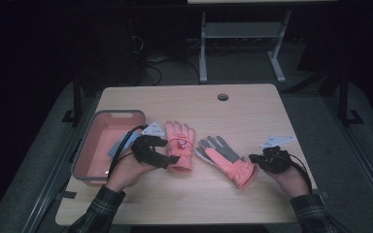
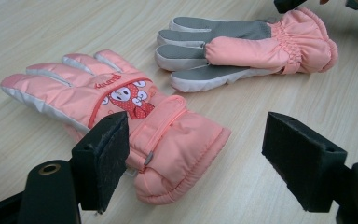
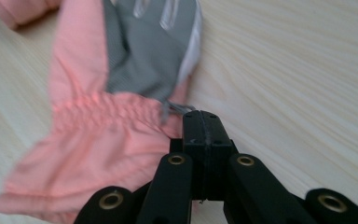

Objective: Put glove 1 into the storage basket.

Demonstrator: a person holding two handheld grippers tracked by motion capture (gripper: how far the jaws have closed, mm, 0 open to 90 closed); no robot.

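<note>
Left gripper view has my left gripper (image 2: 193, 161) wide open over the cuff of the cartoon glove (image 2: 121, 123), one jaw touching its near edge, the other well clear on the desk (image 2: 37, 28); the glove's long axis runs away ahead of the jaws. Beyond it lies the grey-palmed glove (image 2: 242, 49), palm up. Right gripper view adds what the high view hides: my right gripper (image 3: 201, 122) is closed at that glove's cuff edge, seemingly pinching a thin bit of fabric.
</note>
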